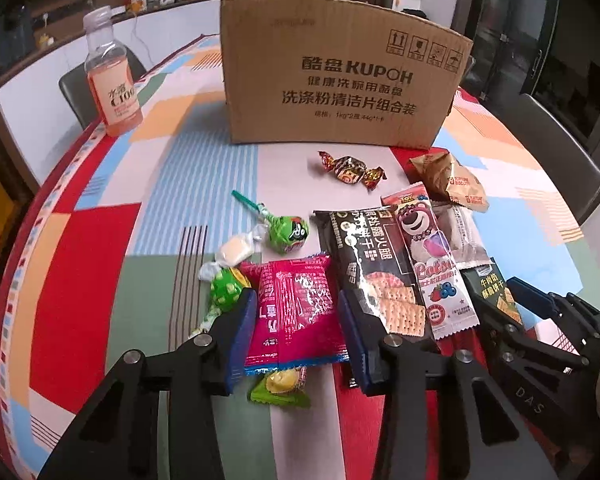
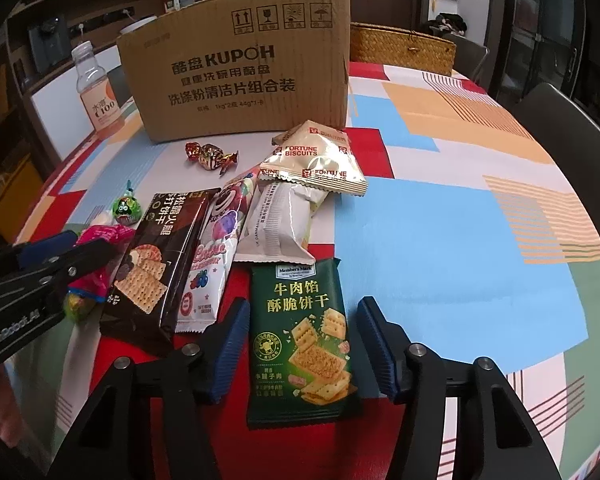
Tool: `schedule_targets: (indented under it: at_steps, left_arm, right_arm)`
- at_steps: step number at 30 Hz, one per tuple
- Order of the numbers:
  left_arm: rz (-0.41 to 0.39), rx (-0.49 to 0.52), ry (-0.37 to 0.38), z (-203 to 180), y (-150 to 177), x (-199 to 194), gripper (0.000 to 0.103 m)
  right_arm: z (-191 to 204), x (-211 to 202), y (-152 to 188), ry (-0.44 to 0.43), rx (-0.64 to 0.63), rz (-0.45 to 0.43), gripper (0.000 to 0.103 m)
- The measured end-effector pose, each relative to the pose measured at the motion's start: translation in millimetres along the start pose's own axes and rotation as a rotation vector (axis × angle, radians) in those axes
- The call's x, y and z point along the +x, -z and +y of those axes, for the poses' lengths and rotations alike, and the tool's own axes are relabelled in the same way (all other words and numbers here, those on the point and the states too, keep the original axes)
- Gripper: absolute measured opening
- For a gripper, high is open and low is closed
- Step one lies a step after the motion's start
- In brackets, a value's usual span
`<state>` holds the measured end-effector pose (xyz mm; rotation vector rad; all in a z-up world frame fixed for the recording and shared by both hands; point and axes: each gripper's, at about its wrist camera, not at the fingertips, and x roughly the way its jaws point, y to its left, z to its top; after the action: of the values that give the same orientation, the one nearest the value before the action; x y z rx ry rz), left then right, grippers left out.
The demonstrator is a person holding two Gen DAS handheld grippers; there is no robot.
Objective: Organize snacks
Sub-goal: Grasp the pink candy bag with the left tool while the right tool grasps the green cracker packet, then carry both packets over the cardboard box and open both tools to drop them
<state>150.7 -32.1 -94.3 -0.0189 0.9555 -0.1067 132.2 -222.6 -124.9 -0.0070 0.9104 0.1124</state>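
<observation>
both grippers sit spread and empty. the left gripper (image 1: 298, 330) straddles the pink snack packet (image 1: 296, 316), the right gripper (image 2: 302, 350) straddles the green beef cracker pack (image 2: 302, 344), long axes running between the fingers toward the kupoh cardboard box (image 1: 340, 76).

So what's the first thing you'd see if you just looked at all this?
The big brown cardboard box at the back of the colourful patchwork tablecloth, with a heap of snacks spread in front of it. Up close, the left gripper has its blue fingers open around a pink snack packet, and the right gripper is open around a green beef cracker packet.
</observation>
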Motion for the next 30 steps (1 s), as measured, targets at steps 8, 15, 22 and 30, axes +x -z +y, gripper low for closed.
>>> schedule_targets:
  at_steps: [8, 15, 22, 30]
  left_arm:
    - [0.009, 0.006, -0.004, -1, -4, 12, 0.041]
    - [-0.026, 0.017, 0.009, -2, -2, 5, 0.037]
    - [-0.081, 0.043, 0.026, -10, 1, -24, 0.037]
    - [-0.153, 0.059, 0.046, -11, -16, -60, 0.037]
  right_arm:
    - [5, 0, 1, 0.011, -0.024, -0.017, 0.047]
    - [3, -1, 0, 0.006, -0.012, -0.023, 0.045]
    - [-2, -24, 2, -0.003, 0.013, -0.05, 0.045]
    - [0, -68, -18, -0.012, 0.02, -0.143, 0.045]
